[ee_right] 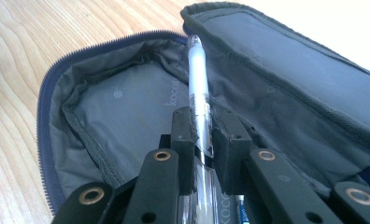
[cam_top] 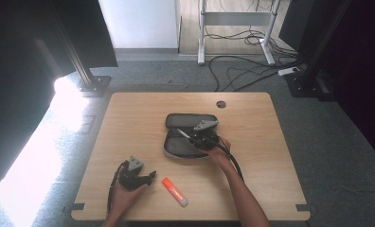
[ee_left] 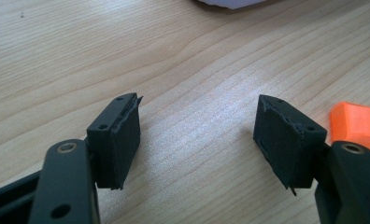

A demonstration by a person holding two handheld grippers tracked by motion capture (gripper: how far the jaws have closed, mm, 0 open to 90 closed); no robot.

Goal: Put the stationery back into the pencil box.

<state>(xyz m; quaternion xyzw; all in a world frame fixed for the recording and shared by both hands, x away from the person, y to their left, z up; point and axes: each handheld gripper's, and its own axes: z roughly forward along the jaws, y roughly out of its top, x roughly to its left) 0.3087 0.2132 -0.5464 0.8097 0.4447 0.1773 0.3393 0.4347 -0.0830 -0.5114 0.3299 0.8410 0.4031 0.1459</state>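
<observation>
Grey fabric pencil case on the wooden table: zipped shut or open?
Open. The grey fabric pencil case lies unzipped with its lid folded back and lining exposed; the right gripper holds a silver pen over it.

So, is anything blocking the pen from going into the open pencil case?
Nothing visible does. The right tool is shut on the pen, held over the open pencil case. The lid is folded back and the grey lining under the pen's tip lies bare.

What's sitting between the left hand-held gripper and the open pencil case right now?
Bare wood only, in the high view: nothing lies between the left hand-held gripper and the pencil case. The orange marker lies off to the side.
</observation>
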